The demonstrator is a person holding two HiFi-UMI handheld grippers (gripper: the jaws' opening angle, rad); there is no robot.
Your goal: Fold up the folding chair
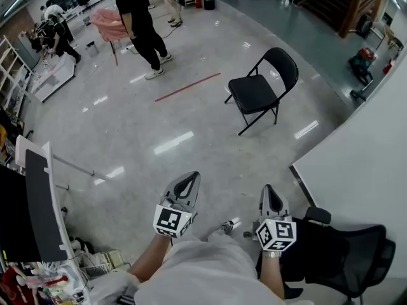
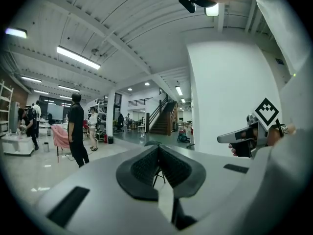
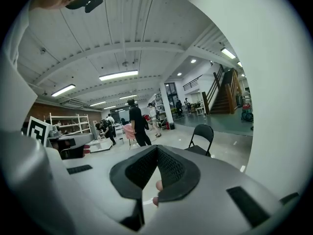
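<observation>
- A black folding chair (image 1: 259, 89) stands fully open on a glossy grey floor (image 1: 146, 122). Its seat is down, its backrest is up and its legs are splayed. No part of the folding has been done yet.
- The chair is well apart from the person, ahead and slightly to the right in the head view. Its backrest is on the far right side and the seat front faces left.
- The left gripper (image 1: 188, 179) is held out low in front of the body. Its jaws are clenched together with nothing between them.
- The right gripper (image 1: 268, 192) sits beside it in the same state: pressed closed and empty, aimed roughly toward the chair.
- Both seem to be carried closed simply because the chair is out of reach. They would need to open before taking the seat edge or backrest.
- A strip of red tape (image 1: 188, 86) lies on the floor left of the chair.
- A white wall (image 1: 359, 161) runs along the right. A black office chair (image 1: 346, 253) is close at the person's right side.
- Farther off, a bystander in black (image 1: 141, 21) stands near something pink (image 1: 109, 23).
</observation>
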